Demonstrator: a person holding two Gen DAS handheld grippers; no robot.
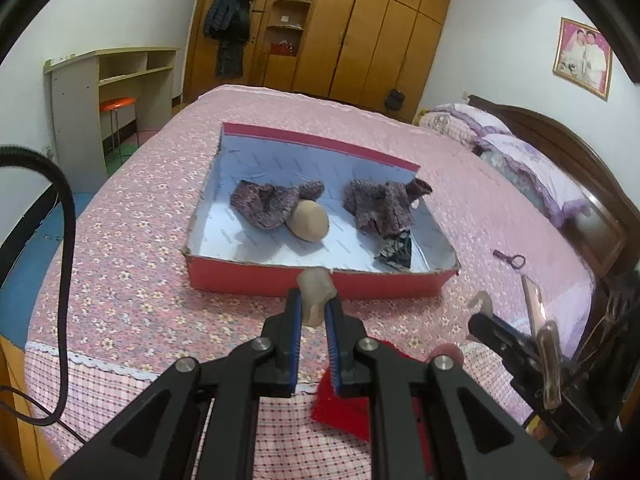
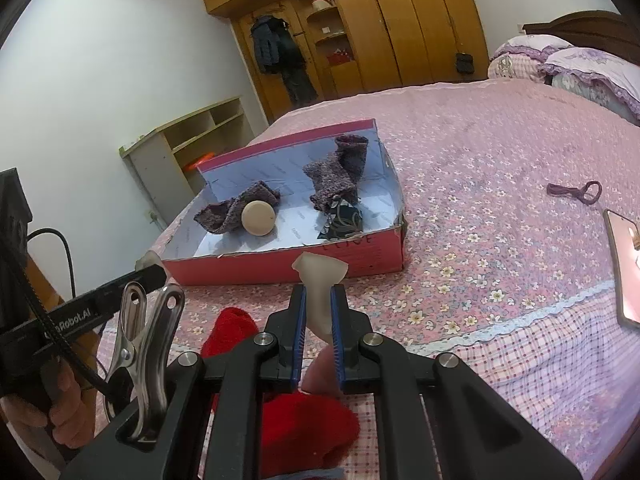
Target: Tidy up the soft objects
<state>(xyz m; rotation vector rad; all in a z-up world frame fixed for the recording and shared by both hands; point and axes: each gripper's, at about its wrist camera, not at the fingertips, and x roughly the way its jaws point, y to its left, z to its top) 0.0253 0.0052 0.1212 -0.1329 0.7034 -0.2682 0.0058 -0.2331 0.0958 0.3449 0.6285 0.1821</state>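
Both grippers clamped on one sheer beige stocking, held above the bed in front of the red box.

Left wrist view: left gripper (image 1: 314, 306) pinches the translucent beige nylon stocking (image 1: 313, 286) between its blue pads, just short of the near wall of the shallow red cardboard box (image 1: 320, 282). Inside the box on a white liner: two mottled purple knit socks (image 1: 268, 202), a rolled tan stocking ball (image 1: 309, 221), a dark patterned cloth (image 1: 394, 254). Open pink floral quilt (image 1: 132, 208) all round the box; right gripper (image 1: 482, 312) near the right edge.
Right wrist view: right gripper (image 2: 319, 308) is closed on the same stocking, flared above its tips. Fuzzy red sock (image 2: 304, 424) lies below the jaws. Phone (image 2: 624, 268) and purple hair tie (image 2: 576, 191) well to the right. Wooden wardrobe (image 2: 400, 20) behind.
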